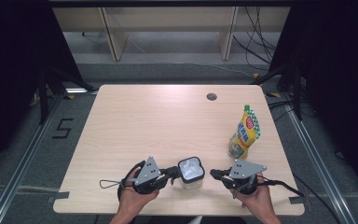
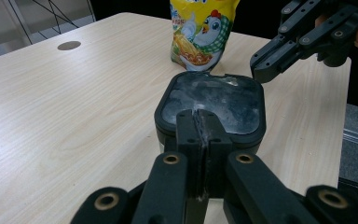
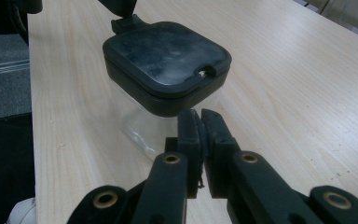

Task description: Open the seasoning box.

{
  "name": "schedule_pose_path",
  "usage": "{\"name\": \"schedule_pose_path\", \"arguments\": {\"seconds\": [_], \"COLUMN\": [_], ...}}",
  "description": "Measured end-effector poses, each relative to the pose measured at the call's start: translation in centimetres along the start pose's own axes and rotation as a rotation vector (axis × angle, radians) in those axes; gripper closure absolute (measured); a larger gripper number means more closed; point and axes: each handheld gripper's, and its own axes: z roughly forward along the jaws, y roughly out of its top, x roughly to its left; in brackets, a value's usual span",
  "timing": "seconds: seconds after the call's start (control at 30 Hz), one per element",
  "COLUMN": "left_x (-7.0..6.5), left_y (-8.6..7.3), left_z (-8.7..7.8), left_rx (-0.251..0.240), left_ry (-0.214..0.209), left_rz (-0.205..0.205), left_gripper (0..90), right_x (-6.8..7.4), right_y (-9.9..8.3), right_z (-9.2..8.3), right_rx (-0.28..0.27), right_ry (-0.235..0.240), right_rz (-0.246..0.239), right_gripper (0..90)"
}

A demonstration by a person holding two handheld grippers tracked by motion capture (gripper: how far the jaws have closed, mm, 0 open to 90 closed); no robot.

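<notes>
A clear square container (image 1: 191, 171) with a black lid (image 2: 212, 100) stands near the table's front edge, between my two grippers. My left gripper (image 1: 174, 173) is shut with nothing between its jaws, and its tips (image 2: 199, 117) lie against the lid's near rim. Just to the container's right, my right gripper (image 1: 213, 173) is also shut and empty. Its tips (image 3: 199, 116) point at the container's clear wall (image 3: 137, 126) just below the lid (image 3: 165, 51). A yellow snack pouch (image 1: 245, 132) with a chicken picture (image 2: 200, 32) stands behind, to the right.
The light wooden table (image 1: 144, 126) has a round cable hole (image 1: 211, 96) at the back. Its front edge lies close under the person's hands. Dark curtains, shelving legs and cables surround the table on the floor.
</notes>
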Motion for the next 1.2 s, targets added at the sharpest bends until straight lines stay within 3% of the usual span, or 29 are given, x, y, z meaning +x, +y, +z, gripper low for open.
{"name": "schedule_pose_path", "arguments": {"seconds": [0.07, 0.1, 0.2, 0.3, 0.33, 0.4, 0.63, 0.67, 0.8, 1.2], "left_x": [-0.03, 0.04, -0.04, 0.07, 0.08, -0.12, -0.25, -0.32, -0.24, -0.11], "left_y": [0.03, 0.03, -0.18, -0.15, -0.18, -0.35, -0.59, -0.67, -0.73, -0.87], "left_z": [-0.03, -0.01, -0.06, 0.05, 0.15, -0.05, -0.05, -0.12, -0.18, -0.20], "left_rx": [0.006, 0.003, -0.009, -0.018, -0.032, -0.026, -0.041, -0.039, -0.040, -0.044], "left_ry": [0.008, 0.003, 0.014, -0.007, -0.018, 0.018, 0.026, 0.035, 0.031, 0.027], "left_rz": [0.010, 0.018, -0.008, 0.020, 0.017, -0.005, -0.014, -0.032, -0.017, -0.034], "left_gripper": [87.6, 87.6, 87.8, 87.8, 87.8, 87.8, 88.1, 88.1, 88.4, 89.0], "right_x": [-0.01, 0.17, 0.00, -0.01, 0.04, 0.00, -0.11, -0.09, -0.57, -0.56], "right_y": [-0.03, -0.05, 0.01, -0.02, -0.04, -0.04, 0.00, 0.05, 0.20, 0.36], "right_z": [0.10, 0.03, 0.01, 0.02, 0.07, 0.11, 0.18, 0.18, 0.44, 0.53], "right_rx": [-0.002, 0.002, 0.000, 0.003, 0.003, 0.002, 0.001, 0.000, -0.012, -0.041], "right_ry": [0.006, 0.002, 0.000, -0.001, 0.006, 0.006, 0.004, -0.001, 0.008, 0.032], "right_rz": [-0.003, 0.023, 0.001, -0.004, 0.005, -0.003, -0.006, 0.021, 0.026, 0.031], "right_gripper": [87.3, 87.3, 87.3, 87.3, 87.3, 87.3, 88.7, 89.2, 90.0, 90.0]}}
